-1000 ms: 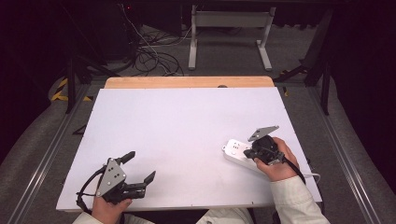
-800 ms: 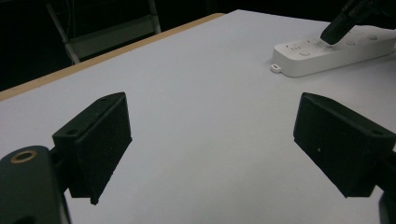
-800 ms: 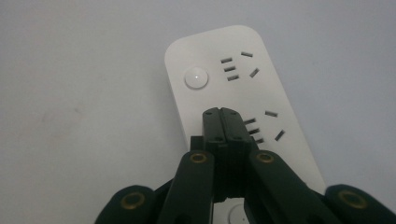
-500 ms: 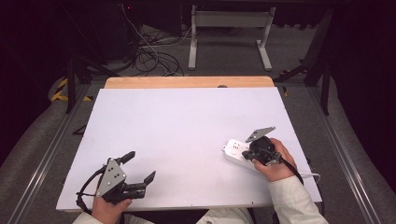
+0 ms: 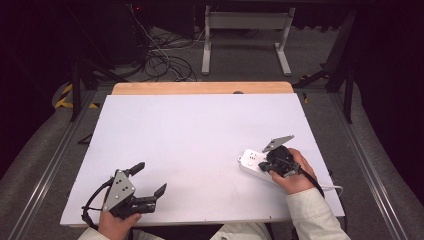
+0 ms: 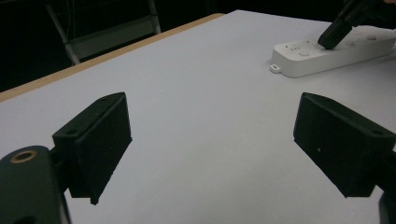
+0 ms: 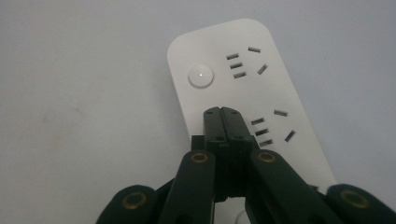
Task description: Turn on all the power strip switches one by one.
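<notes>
A white power strip lies flat on the white tabletop, in its right near quarter as the high view shows it, set at a slant with its cable trailing off toward the right edge. The right gripper comes down onto it from the near side, held in the person's right hand. Its jaws are pressed together with nothing between them, and in the right gripper view their joined tips rest on the strip's top face, just below the round white button and beside the second group of socket slots. The first group of slots sits beyond the button, near the strip's rounded end.

The left gripper rests low over the near left corner of the tabletop, well apart from the strip, held in the left hand. Its jaws stand wide apart and hold nothing; in the left gripper view bare tabletop lies between them, with the power strip far off at upper right and the other gripper's dark tip touching its top.
</notes>
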Available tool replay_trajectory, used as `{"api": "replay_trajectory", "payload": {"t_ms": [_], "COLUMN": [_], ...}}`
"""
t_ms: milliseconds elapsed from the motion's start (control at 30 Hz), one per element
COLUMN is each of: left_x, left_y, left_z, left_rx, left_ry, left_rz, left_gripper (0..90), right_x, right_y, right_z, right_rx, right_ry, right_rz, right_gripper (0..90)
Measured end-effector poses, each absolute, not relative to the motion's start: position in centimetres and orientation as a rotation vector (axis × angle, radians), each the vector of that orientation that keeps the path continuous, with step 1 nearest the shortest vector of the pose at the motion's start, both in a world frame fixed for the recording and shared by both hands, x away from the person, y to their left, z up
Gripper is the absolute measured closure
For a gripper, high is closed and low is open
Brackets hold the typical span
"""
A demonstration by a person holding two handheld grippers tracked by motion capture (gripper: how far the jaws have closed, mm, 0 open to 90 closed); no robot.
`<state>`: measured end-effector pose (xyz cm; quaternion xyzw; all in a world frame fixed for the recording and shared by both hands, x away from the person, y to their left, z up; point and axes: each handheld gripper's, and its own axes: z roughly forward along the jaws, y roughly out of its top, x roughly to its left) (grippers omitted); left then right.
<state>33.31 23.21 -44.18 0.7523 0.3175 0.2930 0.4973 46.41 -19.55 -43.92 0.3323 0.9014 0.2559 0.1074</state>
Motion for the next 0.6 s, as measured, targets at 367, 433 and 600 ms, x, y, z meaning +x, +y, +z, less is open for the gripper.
{"api": "replay_trajectory", "payload": {"t_ms": [367, 433, 600], "left_x": [33.20, 33.21, 33.18], "left_y": [23.21, 23.23, 23.34], "left_z": [-44.14, -44.13, -44.02], "left_rx": [1.813, 1.812, 1.812], "left_ry": [0.775, 0.775, 0.775], "left_rz": [0.707, 0.707, 0.721], "left_gripper": [11.6, 11.6, 11.6], "right_x": [46.42, 46.40, 46.02], "right_y": [-19.85, -19.79, -19.26], "right_z": [-44.25, -44.32, -43.99], "right_rx": [1.015, 1.014, 0.966], "right_ry": [2.639, 2.638, 2.610], "right_rz": [0.790, 0.787, 0.746], "right_gripper": [90.0, 90.0, 90.0]}}
